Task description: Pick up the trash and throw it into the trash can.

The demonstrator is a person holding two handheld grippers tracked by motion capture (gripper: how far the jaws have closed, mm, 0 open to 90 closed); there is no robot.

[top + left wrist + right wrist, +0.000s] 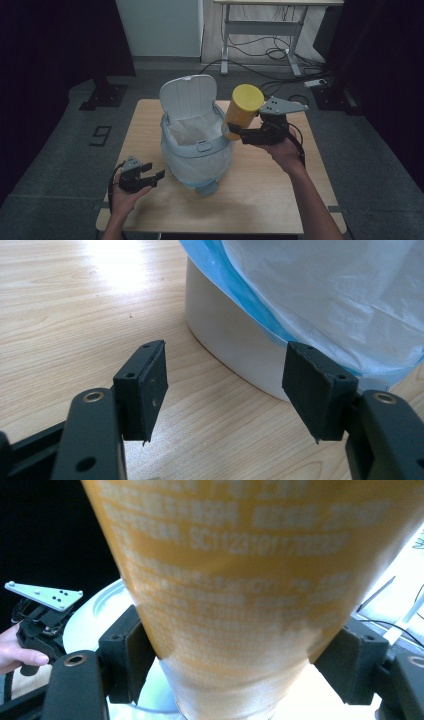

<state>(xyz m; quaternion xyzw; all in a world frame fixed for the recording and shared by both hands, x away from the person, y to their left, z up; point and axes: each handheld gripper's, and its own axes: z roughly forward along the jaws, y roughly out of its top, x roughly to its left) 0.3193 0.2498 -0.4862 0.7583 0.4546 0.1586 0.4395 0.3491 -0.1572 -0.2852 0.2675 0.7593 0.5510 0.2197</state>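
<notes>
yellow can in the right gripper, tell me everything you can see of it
The yellow can is a tall cylinder with a flat yellow top and small white print down its side. It looks like smooth card or plastic. The right gripper is clamped on its lower body, holding it tilted in the air beside the open, bag-lined bin. Its bottom end is hidden.

Both grippers are black: the left gripper (150, 176) and right gripper (239, 132) each carry 2 jaws, a grey plate, seemingly screwed.

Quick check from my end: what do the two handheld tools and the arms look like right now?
Both tools are black. The left tool has flat rectangular pads; the right tool has a grey three-cornered plate on top. A black cable trails from it. Forearms are bare, no sleeves.
</notes>
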